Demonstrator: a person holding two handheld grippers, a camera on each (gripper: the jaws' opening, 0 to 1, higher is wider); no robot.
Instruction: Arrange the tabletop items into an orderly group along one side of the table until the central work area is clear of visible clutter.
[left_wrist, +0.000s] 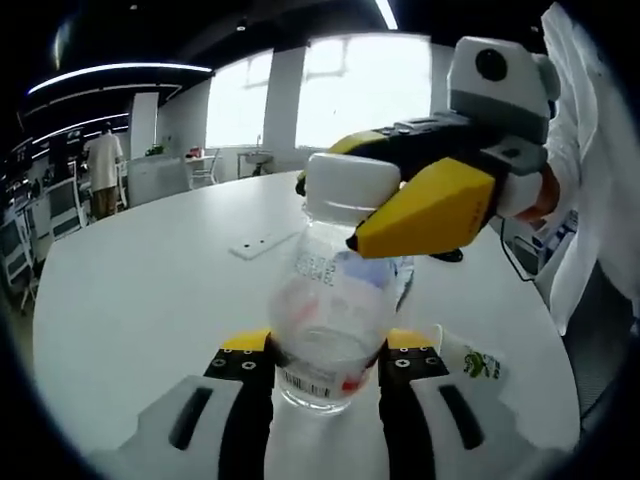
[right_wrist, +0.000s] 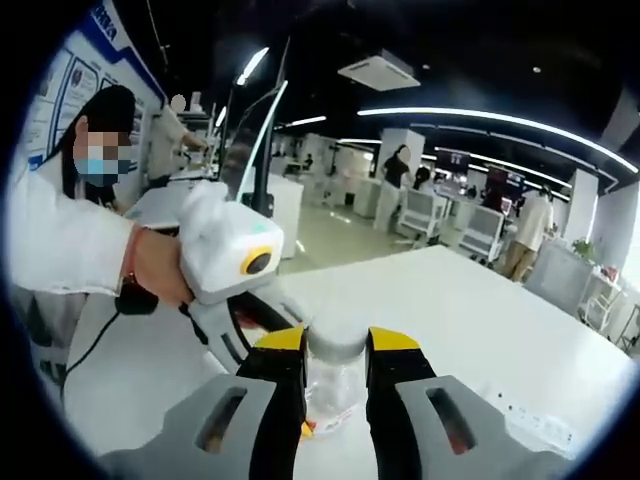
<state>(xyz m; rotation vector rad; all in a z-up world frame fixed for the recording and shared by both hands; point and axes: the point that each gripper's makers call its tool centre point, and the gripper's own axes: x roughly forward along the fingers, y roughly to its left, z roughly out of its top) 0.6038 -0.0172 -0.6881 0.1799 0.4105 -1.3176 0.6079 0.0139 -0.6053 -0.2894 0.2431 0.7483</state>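
Left gripper (left_wrist: 325, 365): its black, yellow-tipped jaws close on the lower body of the clear plastic bottle with a white screw cap (left_wrist: 335, 300), near the barcode label; the bottle stands upright between them, over the near edge of the round white table (left_wrist: 130, 290).

Bottle: transparent, with printed label patches in red and blue; whether its base rests on the table or is lifted just off it cannot be told.

Right gripper (left_wrist: 352, 240): in the left gripper view it comes in from the right, yellow jaw tips at the bottle's cap and neck. In the right gripper view (right_wrist: 335, 350) its jaws stand to either side of the cap (right_wrist: 335, 345), touching or nearly so; a firm clamp looks likely but cannot be confirmed.

Step in hand (judgement): two-handed handling of the bottle, probably steadying or tightening the cap before it is set with the group at the table's side.

Doing it well: keep the lower grip firm but not crushing, since thin plastic may buckle; keep the bottle vertical; let only one gripper bear the load when moving.

Other clutter: a flat white strip (left_wrist: 262, 243) lies mid-table, a small white packet with green print (left_wrist: 478, 363) just right of the left gripper.

Risk: the bottle twisting out of the lower jaws.
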